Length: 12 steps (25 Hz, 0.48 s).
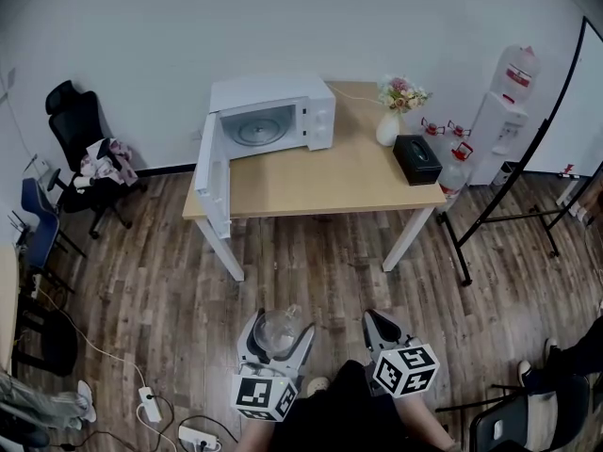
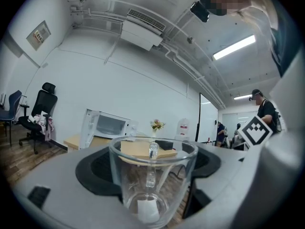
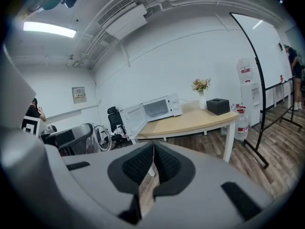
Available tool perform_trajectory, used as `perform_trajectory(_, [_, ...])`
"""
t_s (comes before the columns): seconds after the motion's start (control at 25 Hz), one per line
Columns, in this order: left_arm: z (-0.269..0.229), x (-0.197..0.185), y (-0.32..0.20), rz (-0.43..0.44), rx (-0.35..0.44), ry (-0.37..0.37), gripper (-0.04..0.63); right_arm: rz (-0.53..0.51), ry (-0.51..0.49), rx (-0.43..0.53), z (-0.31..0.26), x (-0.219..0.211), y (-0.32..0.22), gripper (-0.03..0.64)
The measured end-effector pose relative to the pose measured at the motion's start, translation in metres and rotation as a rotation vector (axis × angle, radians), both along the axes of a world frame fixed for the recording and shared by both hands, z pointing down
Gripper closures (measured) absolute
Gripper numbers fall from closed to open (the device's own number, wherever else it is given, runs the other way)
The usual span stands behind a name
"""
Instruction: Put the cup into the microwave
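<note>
A clear glass cup [image 1: 277,330] with a handle sits upright between the jaws of my left gripper [image 1: 277,333], which is shut on it. In the left gripper view the cup [image 2: 152,181] fills the middle, its handle facing away from the camera. My right gripper [image 1: 381,325] is shut with nothing in it; its pads [image 3: 143,165] meet. The white microwave [image 1: 271,118] stands at the back left of the wooden table [image 1: 349,177], its door [image 1: 213,174] swung wide open to the left and the turntable showing. Both grippers are well short of the table, over the floor.
A vase of flowers [image 1: 394,111] and a black box [image 1: 416,158] stand on the table's right part. A black office chair [image 1: 83,153] is to the left, a water dispenser [image 1: 505,111] and a black stand [image 1: 513,186] to the right. Cables and power strips [image 1: 165,417] lie on the floor.
</note>
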State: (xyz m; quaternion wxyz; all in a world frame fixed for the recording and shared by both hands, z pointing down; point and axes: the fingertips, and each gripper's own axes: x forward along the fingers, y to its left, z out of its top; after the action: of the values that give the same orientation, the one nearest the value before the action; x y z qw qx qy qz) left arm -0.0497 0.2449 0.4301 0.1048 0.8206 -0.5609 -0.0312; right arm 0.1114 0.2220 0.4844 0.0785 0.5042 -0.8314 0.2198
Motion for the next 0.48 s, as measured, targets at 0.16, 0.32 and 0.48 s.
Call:
perform_trajectory(0.16, [0.003, 0.002, -0.002, 0.001, -0.012, 0.000, 0.189, 0.006, 0.003, -0.010, 0.002, 0.004, -0.001, 0.621])
perform_trajectory(0.32, [0.006, 0.001, -0.005, -0.005, -0.015, -0.003, 0.189, 0.000, 0.001, -0.025, 0.009, 0.004, -0.006, 0.621])
perform_trajectory(0.48, [0.006, -0.003, -0.015, -0.021, -0.020, -0.004, 0.189, -0.016, -0.006, -0.030, 0.010, -0.001, -0.018, 0.621])
